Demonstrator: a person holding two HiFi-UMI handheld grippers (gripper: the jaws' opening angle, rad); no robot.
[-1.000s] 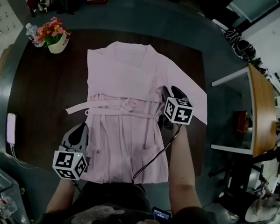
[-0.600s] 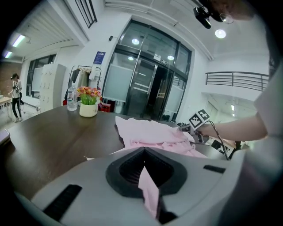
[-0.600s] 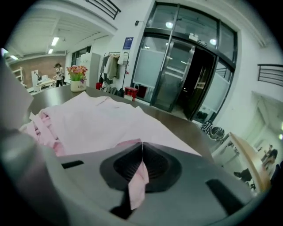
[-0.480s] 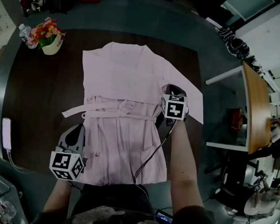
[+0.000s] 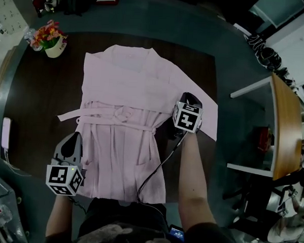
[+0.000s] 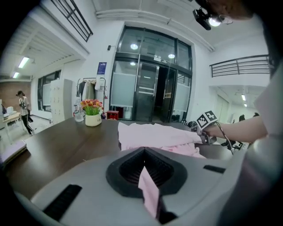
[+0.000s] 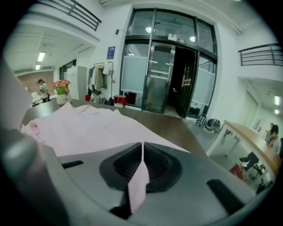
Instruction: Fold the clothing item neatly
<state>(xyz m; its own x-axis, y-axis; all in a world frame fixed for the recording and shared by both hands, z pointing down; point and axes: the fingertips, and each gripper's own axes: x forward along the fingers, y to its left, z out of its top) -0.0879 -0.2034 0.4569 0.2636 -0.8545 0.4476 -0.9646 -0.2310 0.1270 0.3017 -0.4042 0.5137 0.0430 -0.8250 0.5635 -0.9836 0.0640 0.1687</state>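
A pale pink robe with a tied belt lies spread on the dark table, collar at the far end. My left gripper sits at the robe's lower left edge, shut, and a strip of pink cloth is pinched between the jaws of the left gripper. My right gripper rests on the robe's right sleeve, near the waist. In the right gripper view its jaws are shut on a fold of the pink sleeve. The rest of the robe stretches away to the left.
A flower pot stands at the table's far left corner, with a bottle beside it. A white device lies at the left edge. A black cable trails from the right gripper across the robe. A wooden desk stands to the right.
The right gripper has slid a little toward the robe's middle, taking the sleeve with it. The sleeve's outer edge has drawn inward. The left gripper keeps its hold at the lower left edge.
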